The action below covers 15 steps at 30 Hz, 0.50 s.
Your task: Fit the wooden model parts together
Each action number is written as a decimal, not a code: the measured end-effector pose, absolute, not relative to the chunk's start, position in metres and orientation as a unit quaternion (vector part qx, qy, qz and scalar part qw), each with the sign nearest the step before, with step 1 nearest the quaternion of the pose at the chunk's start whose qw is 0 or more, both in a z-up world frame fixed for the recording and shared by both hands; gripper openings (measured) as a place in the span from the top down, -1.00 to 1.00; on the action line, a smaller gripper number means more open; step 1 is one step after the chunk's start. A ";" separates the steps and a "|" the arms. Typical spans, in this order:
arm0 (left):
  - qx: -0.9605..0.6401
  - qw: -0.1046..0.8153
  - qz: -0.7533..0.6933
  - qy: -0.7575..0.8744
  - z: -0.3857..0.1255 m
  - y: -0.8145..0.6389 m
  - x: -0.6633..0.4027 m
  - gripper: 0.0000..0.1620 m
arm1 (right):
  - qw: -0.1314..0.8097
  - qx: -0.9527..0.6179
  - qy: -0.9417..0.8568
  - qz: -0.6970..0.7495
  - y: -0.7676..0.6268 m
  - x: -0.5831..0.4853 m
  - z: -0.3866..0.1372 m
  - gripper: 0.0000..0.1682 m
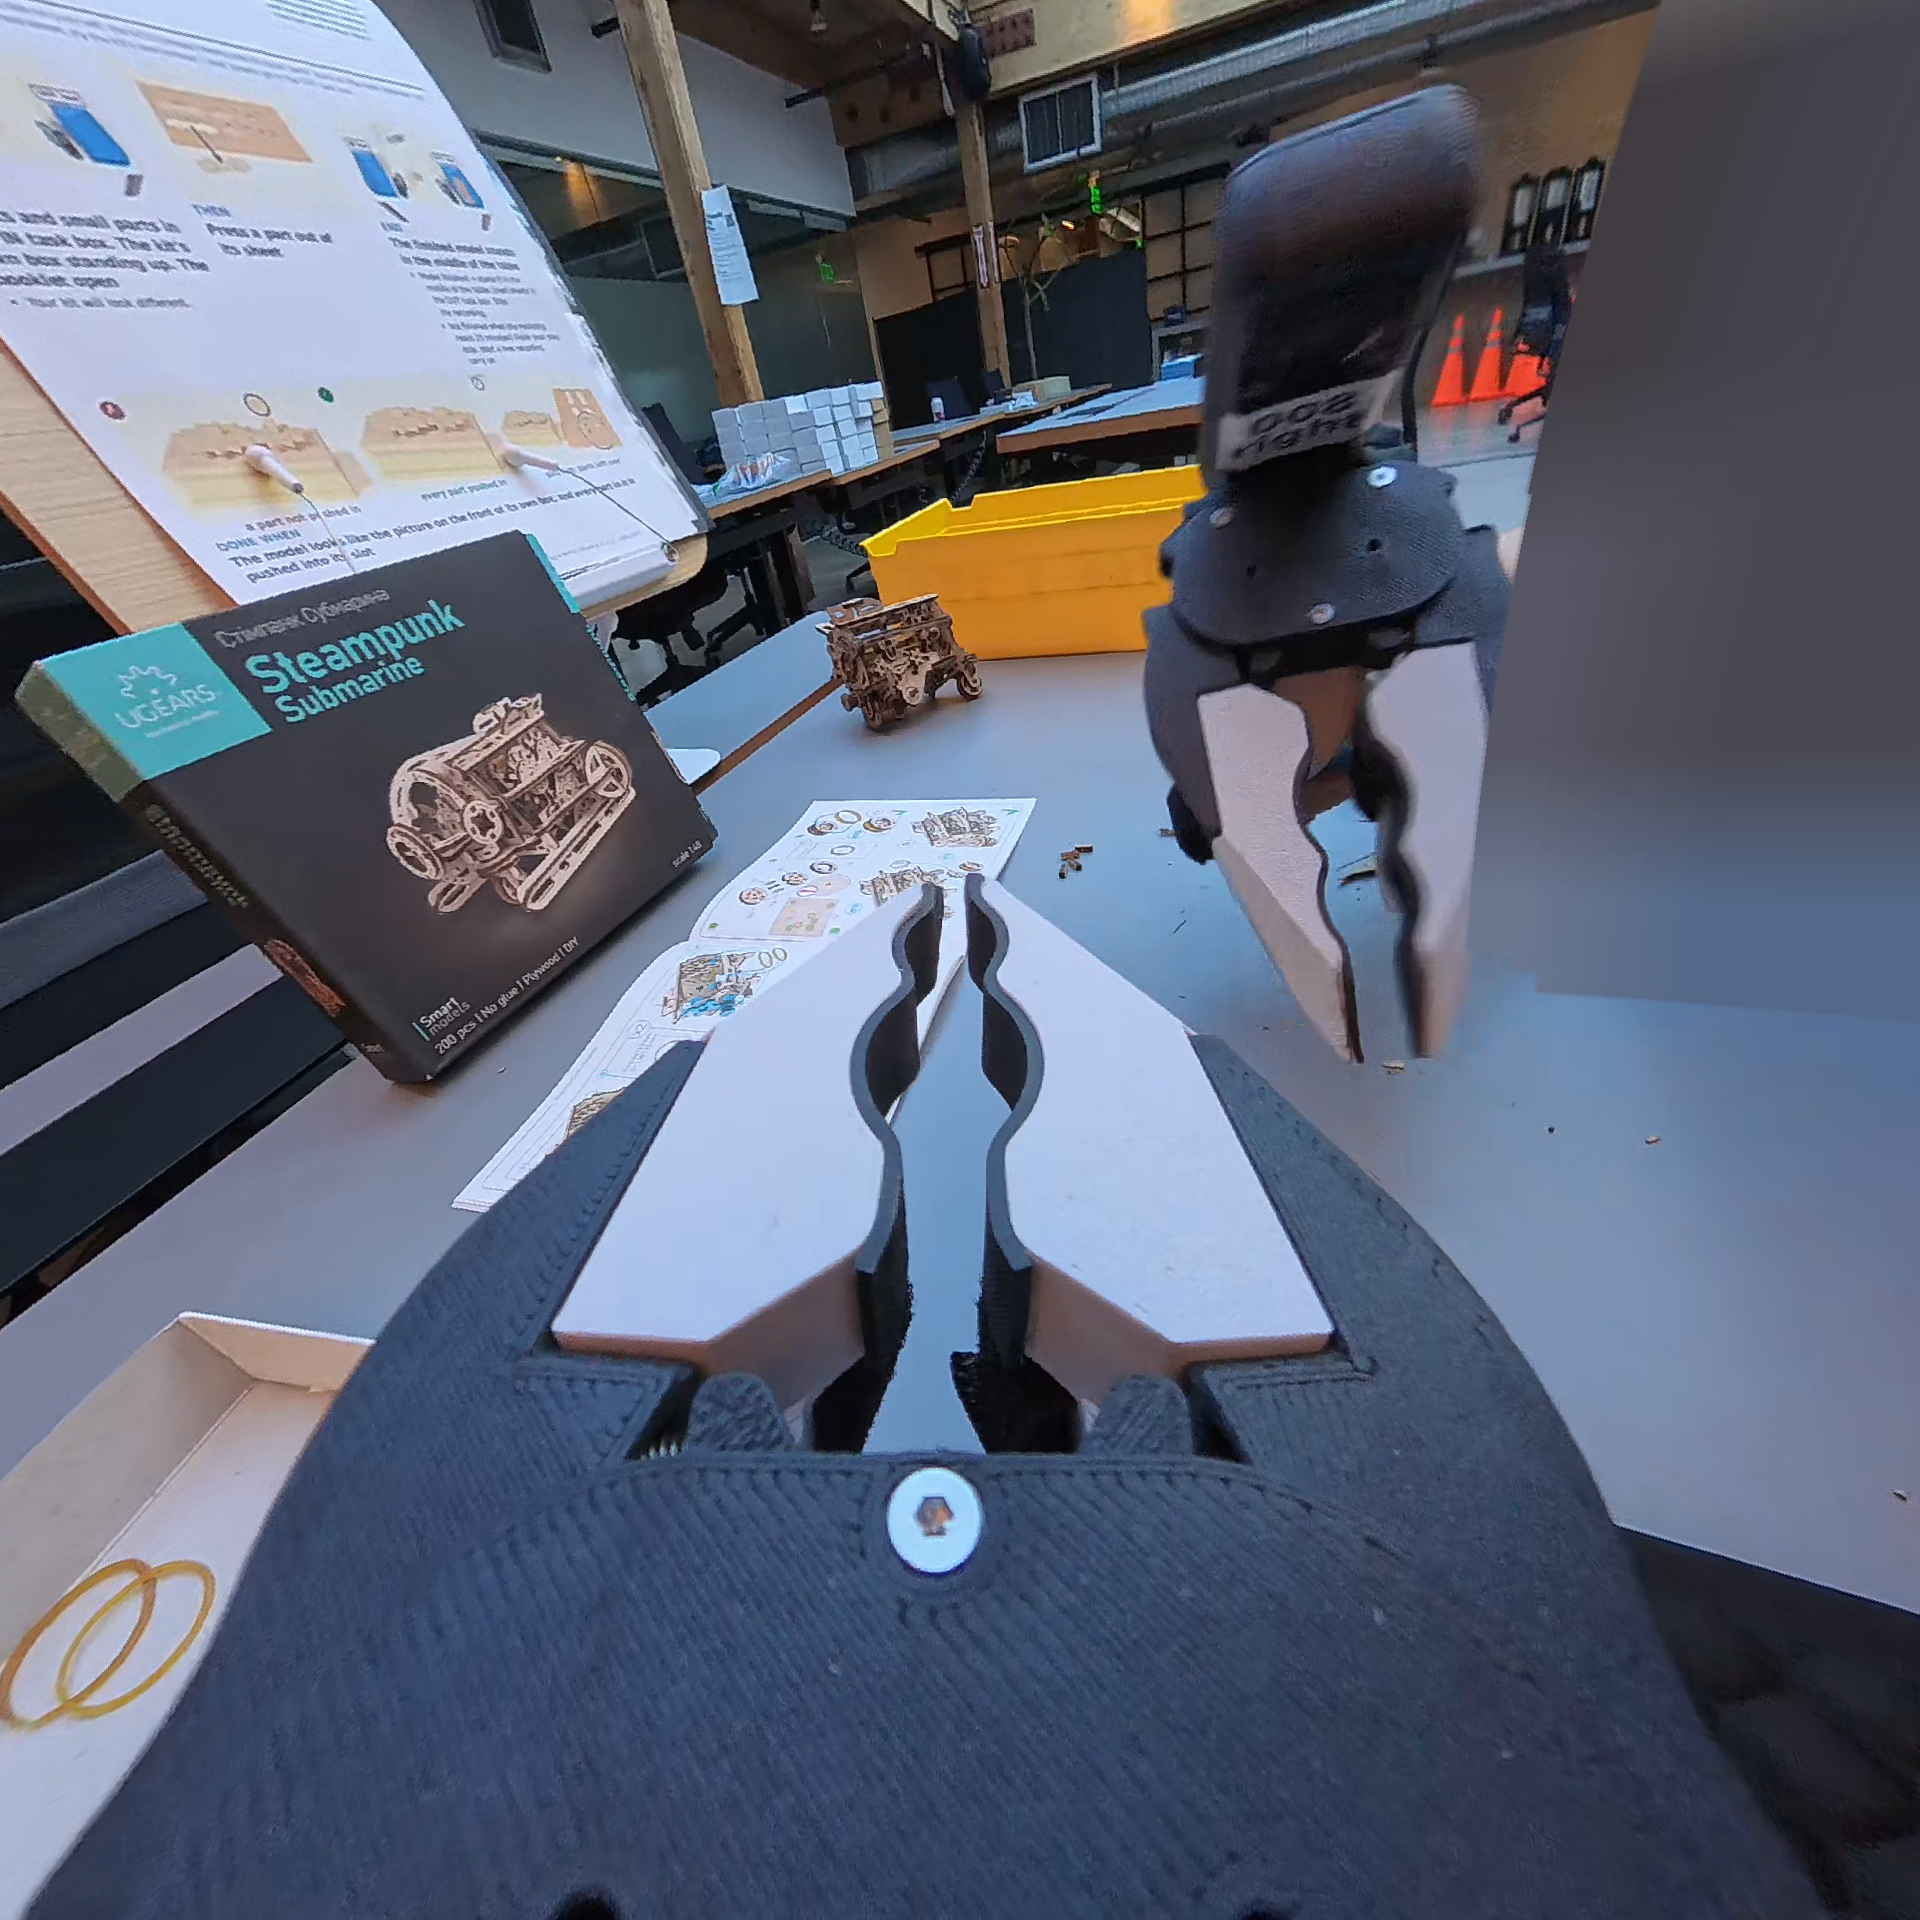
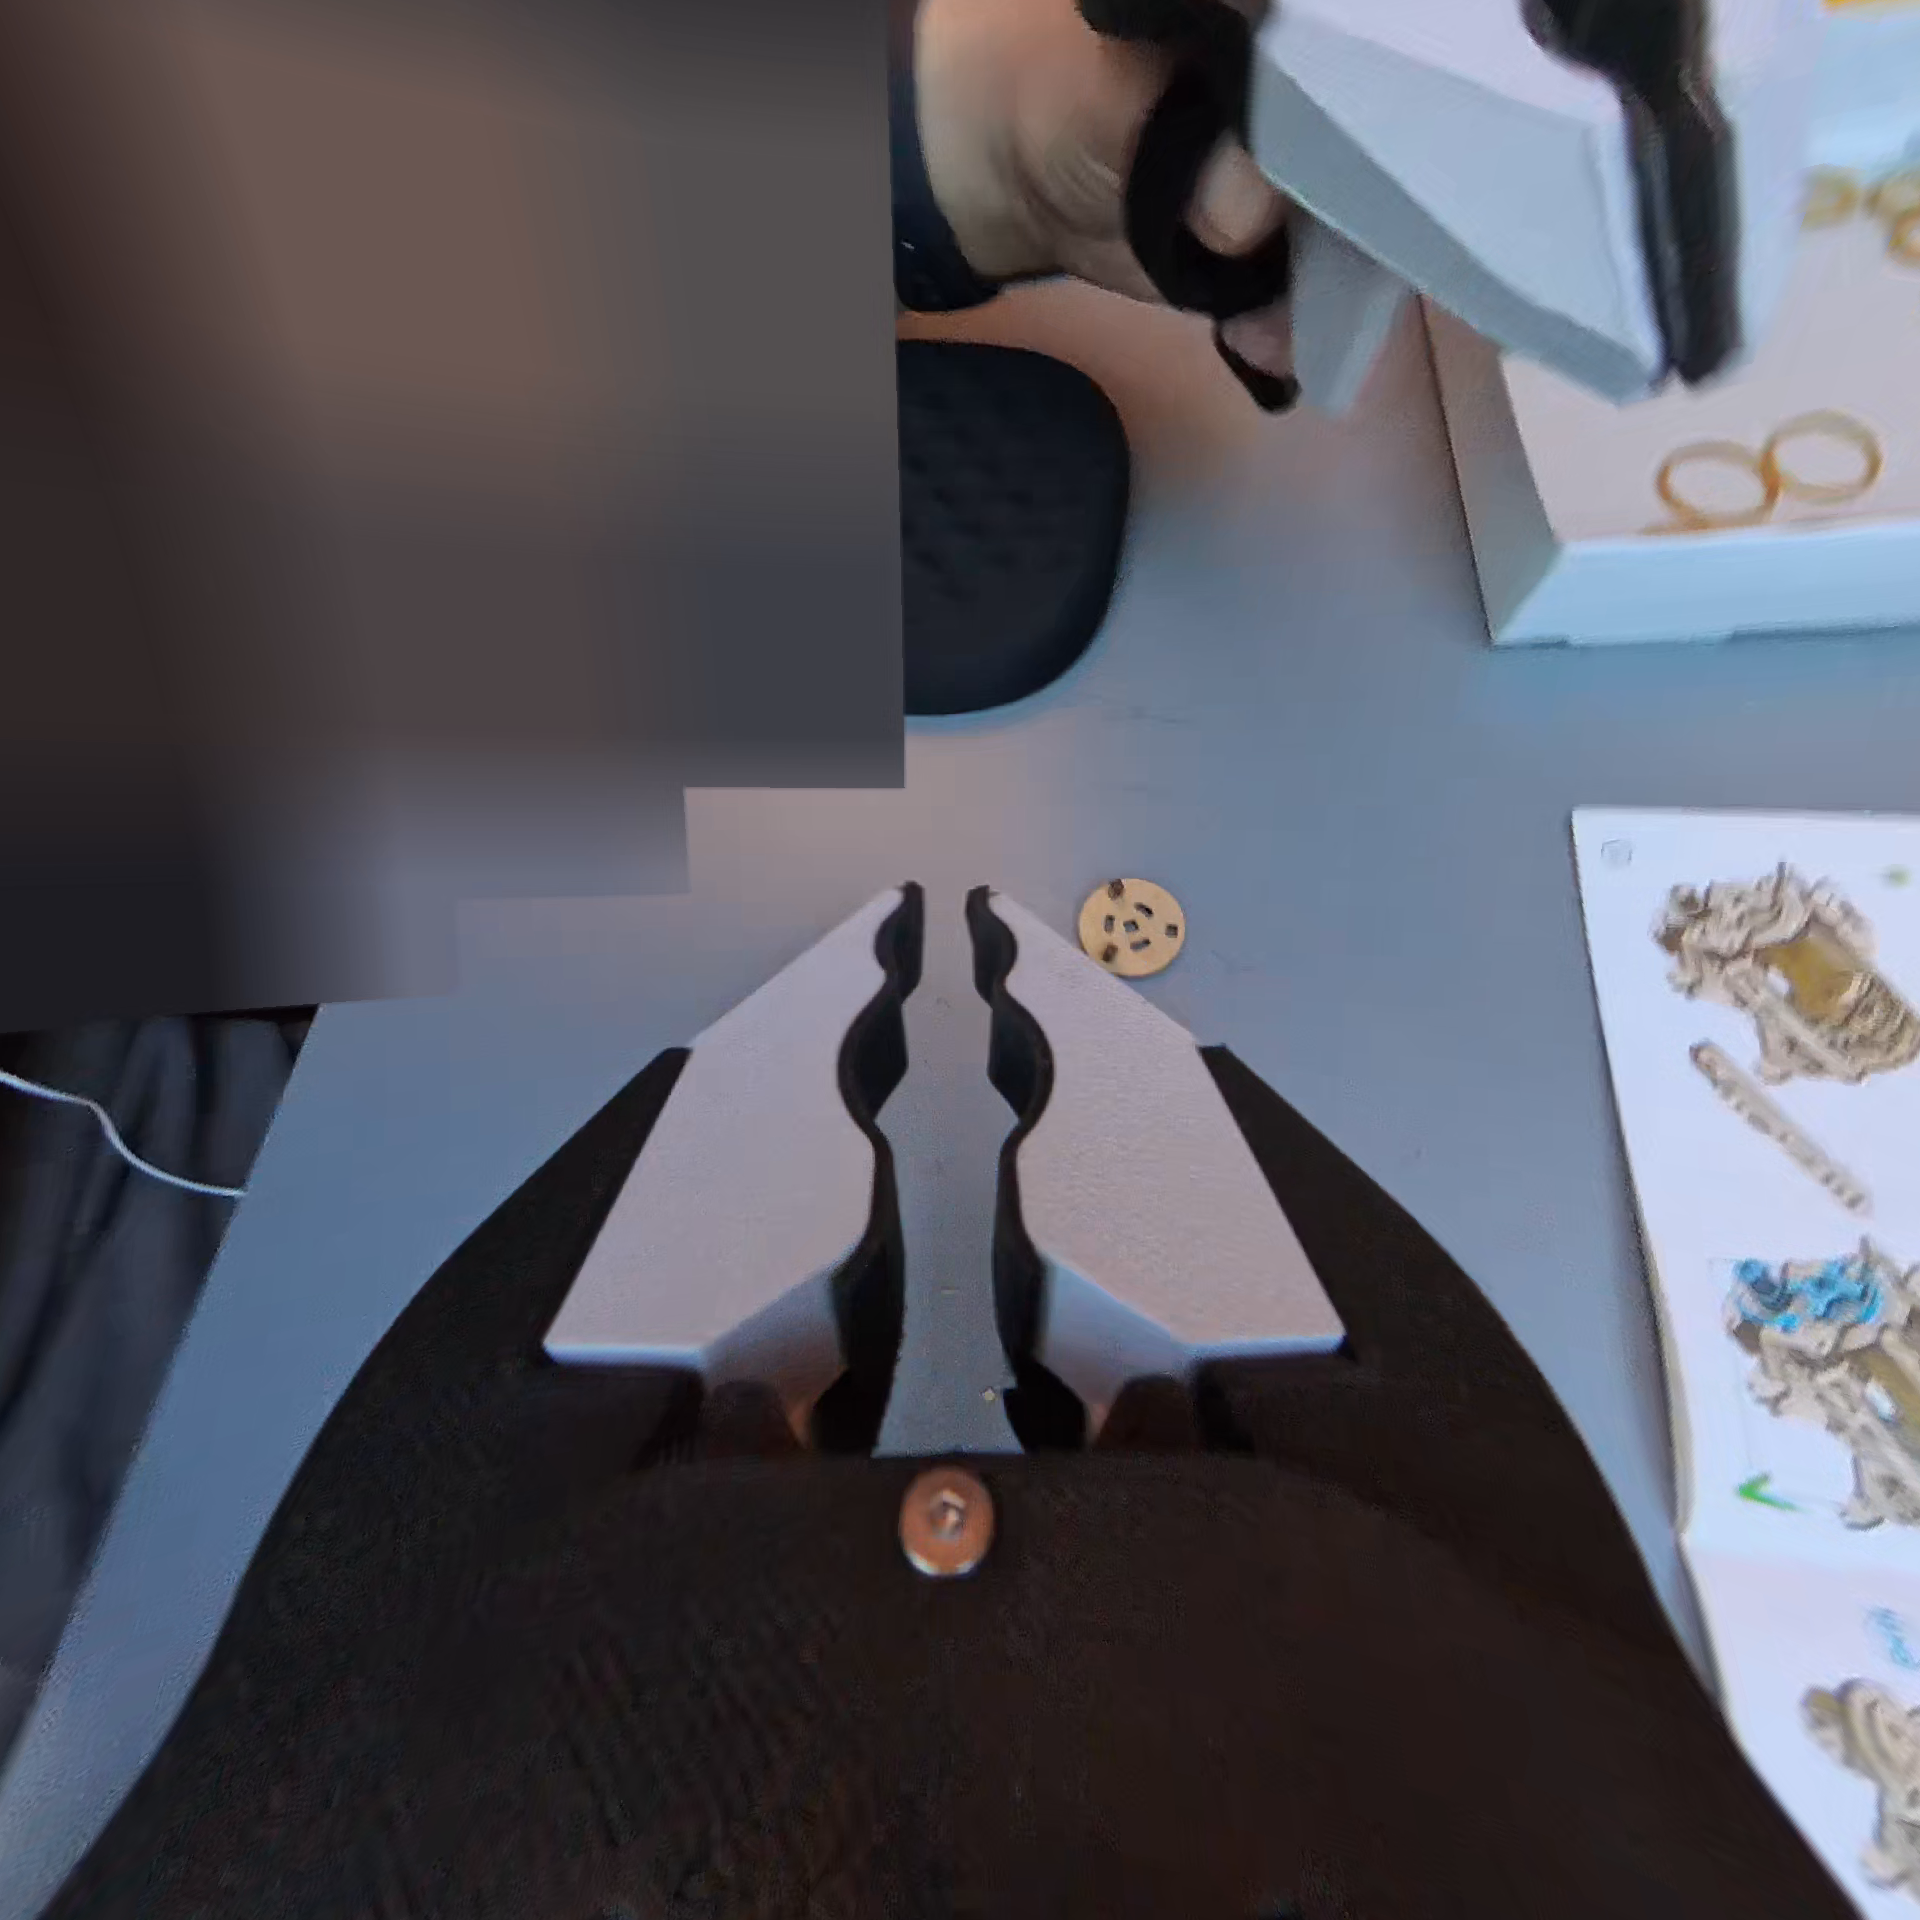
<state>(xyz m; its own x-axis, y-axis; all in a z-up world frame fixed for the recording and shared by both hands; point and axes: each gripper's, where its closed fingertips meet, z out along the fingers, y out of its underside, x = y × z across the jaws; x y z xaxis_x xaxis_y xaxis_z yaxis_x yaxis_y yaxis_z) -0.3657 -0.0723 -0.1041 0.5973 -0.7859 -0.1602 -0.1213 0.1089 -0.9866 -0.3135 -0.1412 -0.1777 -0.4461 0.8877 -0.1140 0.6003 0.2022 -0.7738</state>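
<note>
left claw (image 1: 954, 894) is hovering slightly parted, gripping nothing, above booklet (image 1: 831, 935). right claw (image 2: 943, 899) is hovering likewise, empty, just beside wooden disc (image 2: 1131, 928) lying on counter (image 2: 1351, 748).

A yellow bin (image 1: 1039, 561) is sitting at the far edge of the grey surface (image 1: 1558, 1195). Two rubber bands (image 1: 104, 1652) are lying in a white tray (image 1: 197, 1392). Orange cones (image 1: 1481, 358) are standing beyond.
</note>
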 end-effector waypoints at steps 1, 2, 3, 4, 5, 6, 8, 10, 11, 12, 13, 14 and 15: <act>-0.616 0.650 -0.258 0.363 -0.103 -0.072 -0.368 0.98 | 0.156 -0.523 -0.746 0.382 -0.135 -0.314 -0.184 1.00; -0.614 0.654 -0.259 0.358 -0.101 -0.071 -0.370 0.99 | 0.152 -0.533 -0.749 0.363 -0.130 -0.315 -0.188 1.00; -0.613 0.656 -0.261 0.354 -0.100 -0.071 -0.371 1.00 | 0.173 -0.533 -0.755 0.342 -0.123 -0.318 -0.190 1.00; -0.613 0.657 -0.262 0.351 -0.099 -0.070 -0.372 1.00 | 0.195 -0.523 -0.765 0.319 -0.119 -0.320 -0.191 1.00; -0.613 0.657 -0.263 0.351 -0.099 -0.070 -0.372 1.00 | 0.213 -0.505 -0.780 0.300 -0.118 -0.321 -0.191 0.95; -0.612 0.657 -0.262 0.353 -0.099 -0.071 -0.372 1.00 | 0.231 -0.487 -0.793 0.283 -0.117 -0.323 -0.190 0.92; -0.610 0.658 -0.259 0.357 -0.097 -0.072 -0.370 1.00 | 0.234 -0.444 -0.831 0.241 -0.119 -0.323 -0.195 0.92; -0.603 0.662 -0.263 0.360 -0.093 -0.075 -0.367 1.00 | 0.224 -0.390 -0.869 0.205 -0.122 -0.321 -0.200 0.92; -0.600 0.662 -0.265 0.361 -0.092 -0.077 -0.365 1.00 | 0.222 -0.358 -0.887 0.189 -0.123 -0.322 -0.201 0.93; -0.598 0.663 -0.265 0.364 -0.091 -0.078 -0.364 1.00 | 0.221 -0.323 -0.904 0.172 -0.123 -0.323 -0.202 0.93; -0.597 0.664 -0.263 0.365 -0.090 -0.078 -0.364 1.00 | 0.228 -0.290 -0.916 0.155 -0.121 -0.326 -0.201 0.92; -0.596 0.664 -0.261 0.367 -0.090 -0.078 -0.364 1.00 | 0.223 -0.262 -0.928 0.144 -0.120 -0.328 -0.201 0.93; -0.597 0.664 -0.259 0.369 -0.090 -0.079 -0.364 1.00 | 0.210 -0.241 -0.938 0.130 -0.118 -0.328 -0.203 0.92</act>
<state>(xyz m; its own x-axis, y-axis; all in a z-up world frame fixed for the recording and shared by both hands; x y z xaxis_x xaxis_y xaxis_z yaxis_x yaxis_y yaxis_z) -0.3639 -0.0785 -0.0905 0.5941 -0.7836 -0.1816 -0.0967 0.1546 -0.9832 -0.3284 -0.1184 -0.2026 -0.7951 0.5077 0.3318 0.3988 0.8498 -0.3448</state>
